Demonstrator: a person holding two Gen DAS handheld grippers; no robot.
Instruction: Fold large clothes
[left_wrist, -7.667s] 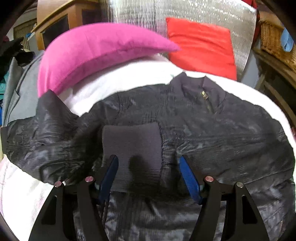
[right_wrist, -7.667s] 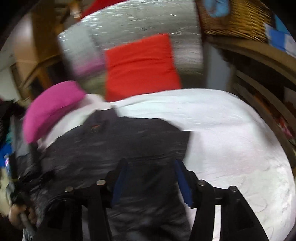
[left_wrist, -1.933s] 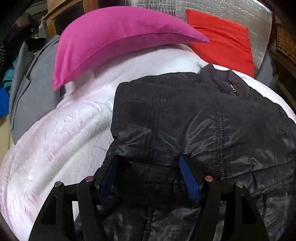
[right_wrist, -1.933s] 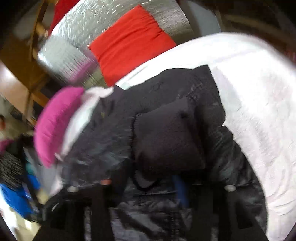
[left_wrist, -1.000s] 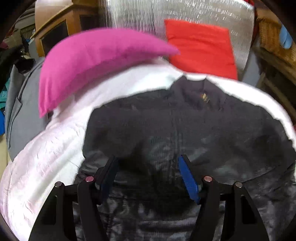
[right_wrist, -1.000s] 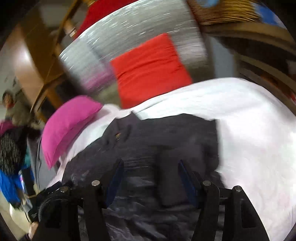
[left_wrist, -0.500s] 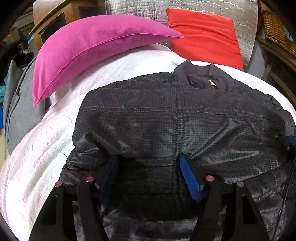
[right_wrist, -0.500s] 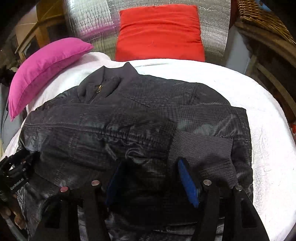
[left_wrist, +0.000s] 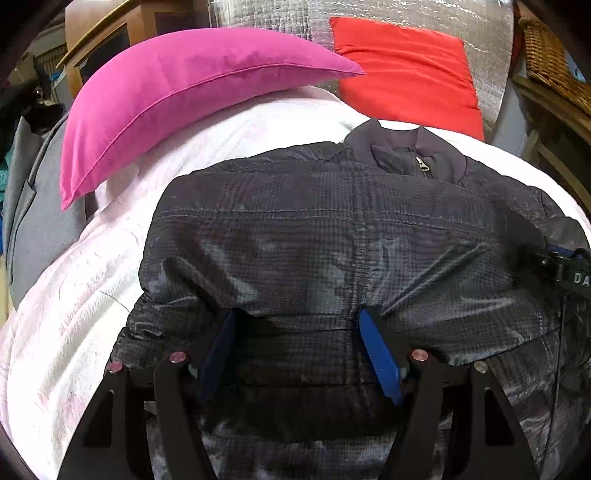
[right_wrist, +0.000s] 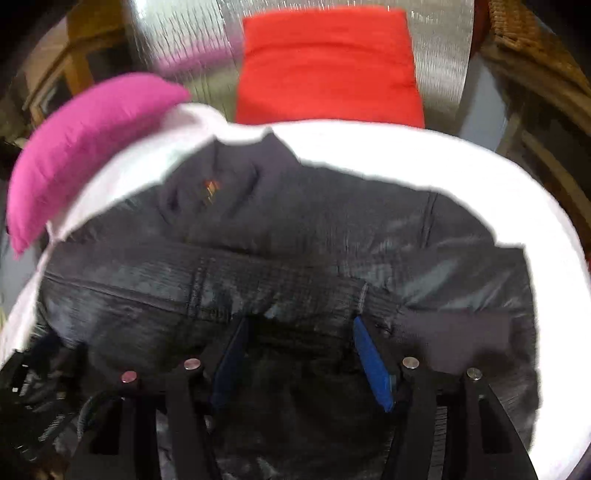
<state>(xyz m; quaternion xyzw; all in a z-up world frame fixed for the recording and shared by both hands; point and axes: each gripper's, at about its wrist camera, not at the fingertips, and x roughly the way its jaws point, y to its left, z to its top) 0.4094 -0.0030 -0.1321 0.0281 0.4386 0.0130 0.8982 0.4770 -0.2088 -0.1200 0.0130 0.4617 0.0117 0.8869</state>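
A large black jacket (left_wrist: 332, 236) lies on the white bed cover (left_wrist: 92, 258), collar and zipper away from me, both sleeves folded across its chest. It also shows in the right wrist view (right_wrist: 314, 240), with a ribbed cuff (right_wrist: 454, 336) lying at the right. My left gripper (left_wrist: 299, 325) is open, its blue pads low over the jacket's lower half with fabric bulging between them. My right gripper (right_wrist: 299, 325) is open too, just over the folded sleeve. The right gripper's body shows at the right edge of the left wrist view (left_wrist: 561, 262).
A magenta pillow (left_wrist: 184, 85) lies at the far left of the bed and a red cushion (left_wrist: 406, 70) leans on a silver foil panel (left_wrist: 406, 14) behind. Grey clothing (left_wrist: 33, 206) hangs off the left side. Wicker baskets (left_wrist: 550, 59) and wooden shelves stand at the right.
Over the last seconds both sleeves were folded onto the jacket's front. In the last half second both grippers have stayed open and shifted only slightly over the lower part of the jacket.
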